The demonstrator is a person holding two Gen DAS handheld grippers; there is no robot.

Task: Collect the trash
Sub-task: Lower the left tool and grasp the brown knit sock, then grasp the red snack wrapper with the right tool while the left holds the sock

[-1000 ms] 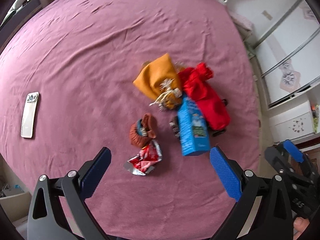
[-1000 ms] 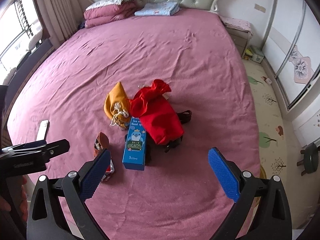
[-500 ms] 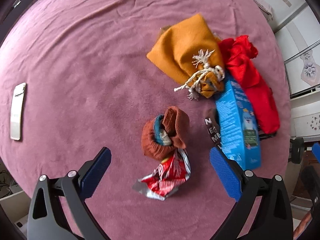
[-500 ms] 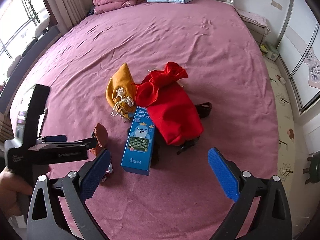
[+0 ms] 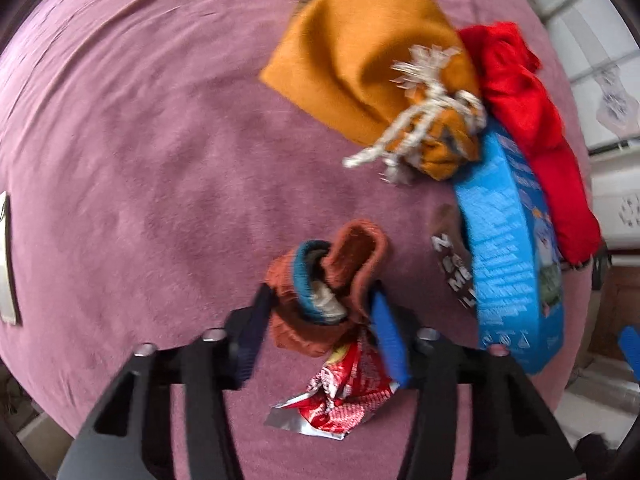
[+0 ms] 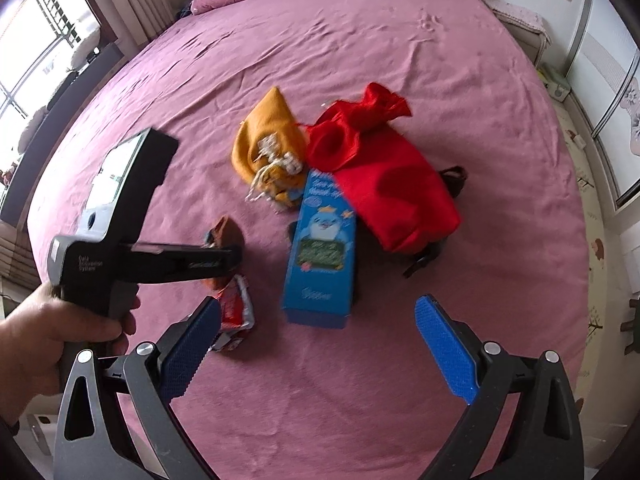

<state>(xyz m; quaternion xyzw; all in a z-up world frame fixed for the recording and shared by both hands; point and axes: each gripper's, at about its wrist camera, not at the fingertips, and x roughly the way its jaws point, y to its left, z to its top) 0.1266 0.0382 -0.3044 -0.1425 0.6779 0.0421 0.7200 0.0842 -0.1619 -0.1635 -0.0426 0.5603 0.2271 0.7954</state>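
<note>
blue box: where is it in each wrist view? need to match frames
Left wrist: the blue box runs down the right side, below the orange pouch, right of the brown pouch.
Right wrist: the same box lies at centre, its top end under the red bag.
Shared landmark: the orange pouch, touching the box's far end in both views.
</note>
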